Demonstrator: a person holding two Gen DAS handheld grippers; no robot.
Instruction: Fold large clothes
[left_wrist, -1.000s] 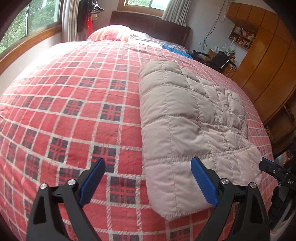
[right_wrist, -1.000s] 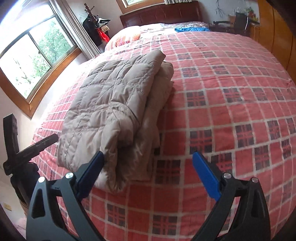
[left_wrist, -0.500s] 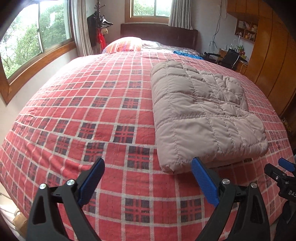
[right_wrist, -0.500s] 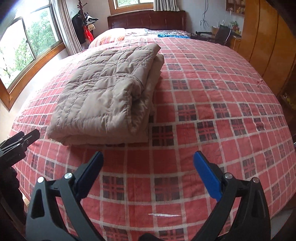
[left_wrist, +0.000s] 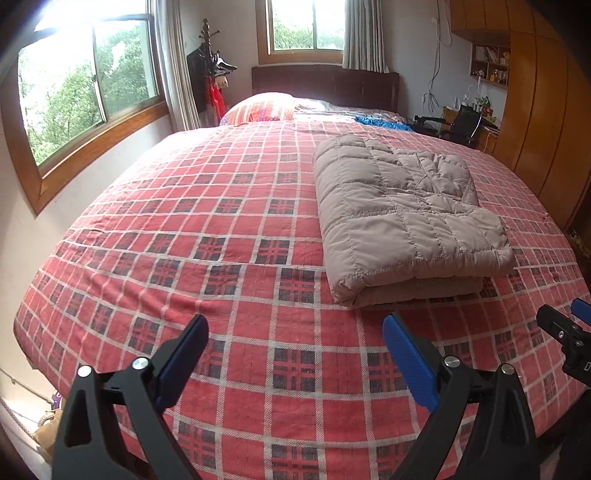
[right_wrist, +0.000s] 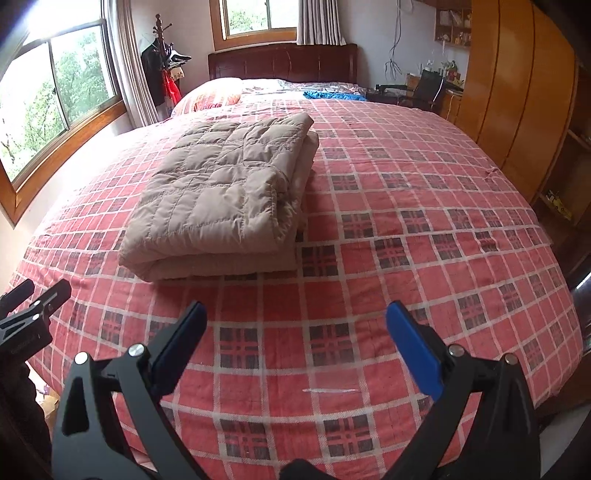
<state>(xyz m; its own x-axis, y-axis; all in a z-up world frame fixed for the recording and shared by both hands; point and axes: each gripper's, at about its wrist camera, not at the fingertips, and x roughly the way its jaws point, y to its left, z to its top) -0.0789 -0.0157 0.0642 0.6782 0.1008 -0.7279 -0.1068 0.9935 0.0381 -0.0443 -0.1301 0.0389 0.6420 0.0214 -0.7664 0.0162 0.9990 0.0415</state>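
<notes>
The folded beige quilted jacket (left_wrist: 402, 218) lies on the bed (left_wrist: 229, 236), long axis running near-to-far, ahead between the left gripper (left_wrist: 295, 354) and right gripper (right_wrist: 295, 347), both with fingers spread and empty.

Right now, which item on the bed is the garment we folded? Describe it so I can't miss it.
Start at the big bed with the red plaid cover. On it lies the folded jacket, a beige quilted bundle. It is the only padded, plain-coloured thing there; the blue cloth and pillow lie far off by the headboard.
</notes>
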